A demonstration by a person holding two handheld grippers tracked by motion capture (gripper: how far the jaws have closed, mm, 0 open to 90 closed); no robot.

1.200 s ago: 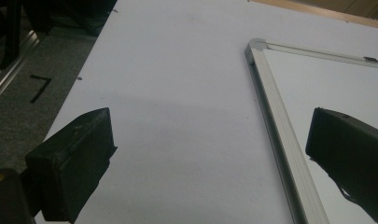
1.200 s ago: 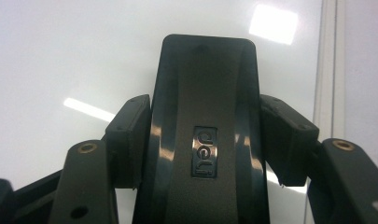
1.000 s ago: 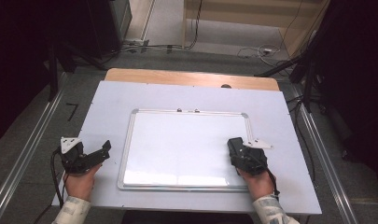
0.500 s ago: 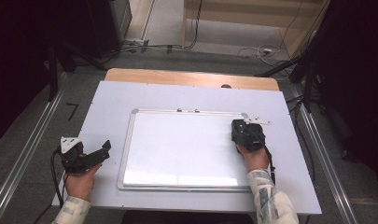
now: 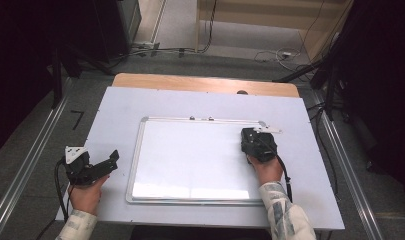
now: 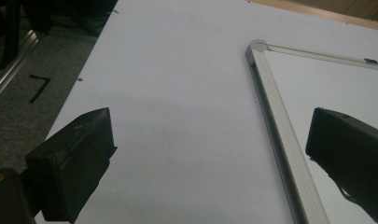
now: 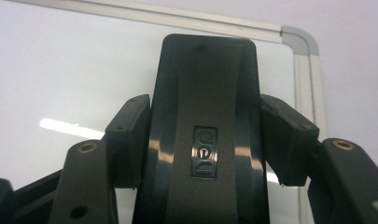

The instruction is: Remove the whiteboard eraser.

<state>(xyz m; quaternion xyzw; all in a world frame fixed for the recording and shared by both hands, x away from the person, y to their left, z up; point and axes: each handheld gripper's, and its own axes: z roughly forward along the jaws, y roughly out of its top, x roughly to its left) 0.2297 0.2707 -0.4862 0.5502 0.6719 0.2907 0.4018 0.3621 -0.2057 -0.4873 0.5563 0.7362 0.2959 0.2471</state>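
A white whiteboard [image 5: 190, 155] with a silver frame lies flat in the middle of the table. My right gripper [image 5: 253, 141] rests on its upper right part, shut on a black board eraser [image 7: 205, 102] marked "deli"; the two jaws clamp its sides. In the right gripper view the eraser's far end is close to the board's rounded top right corner [image 7: 298, 37]. My left gripper [image 5: 100, 156] hovers over the bare table just left of the board's frame [image 6: 275, 121], open, with nothing between its jaws.
The pale table top [image 5: 115, 110] has a wooden strip [image 5: 205, 82] along its far edge. Metal rails [image 5: 30, 165] run along both sides. Two small clips [image 5: 200, 118] sit on the board's top frame. Cables lie on the floor beyond.
My right gripper has slid the eraser away from the person, from the board's lower right toward its top right corner. The left gripper has stayed put.
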